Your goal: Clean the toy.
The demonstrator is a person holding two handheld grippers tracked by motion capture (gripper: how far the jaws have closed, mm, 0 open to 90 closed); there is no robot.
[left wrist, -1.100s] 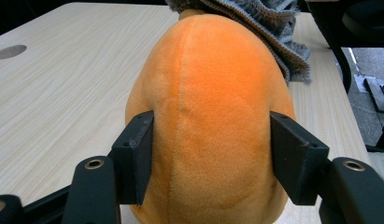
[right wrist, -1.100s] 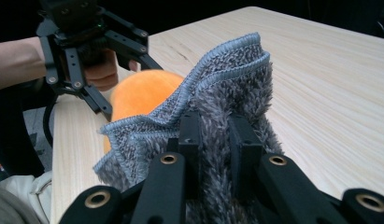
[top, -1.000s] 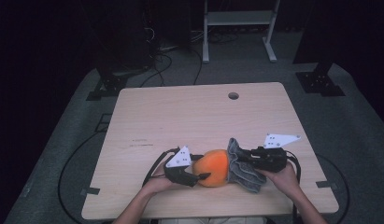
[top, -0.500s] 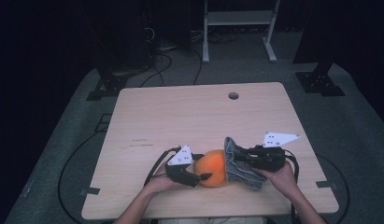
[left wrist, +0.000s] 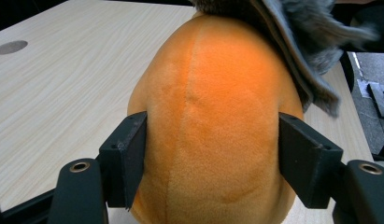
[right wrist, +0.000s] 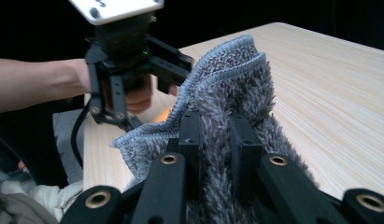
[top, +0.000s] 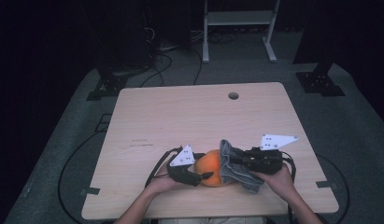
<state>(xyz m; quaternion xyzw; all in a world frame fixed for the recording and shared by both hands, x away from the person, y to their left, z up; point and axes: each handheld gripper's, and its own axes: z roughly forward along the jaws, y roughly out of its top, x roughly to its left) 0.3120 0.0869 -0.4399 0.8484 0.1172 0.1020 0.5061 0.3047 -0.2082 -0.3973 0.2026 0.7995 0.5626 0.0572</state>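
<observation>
An orange plush ball (top: 212, 168) rests on the wooden table (top: 189, 116) near its front edge. My left gripper (top: 203, 176) comes at it from the left, and in the left gripper view both pads (left wrist: 129, 154) press into the plush ball (left wrist: 213, 107); the jaws have just closed a little further on it. My right gripper (top: 234, 163) is shut on a fluffy grey cloth (top: 238, 173) and holds it against the ball's right side. In the right gripper view the jaws (right wrist: 213, 135) pinch the cloth (right wrist: 227, 79), whose edge stands up. The cloth (left wrist: 297, 28) drapes over the ball's far side.
A round cable hole (top: 233, 95) lies near the table's far edge. Behind the table stand a white metal frame (top: 236, 18) and dark stand bases (top: 320, 81) on the grey floor, with cables (top: 166, 56) trailing there. The other hand (right wrist: 138, 98) is close ahead of the right gripper.
My right gripper has lifted the cloth slightly and drawn it up against the ball, so its edge now stands upright. The left gripper and the ball have stayed in place.
</observation>
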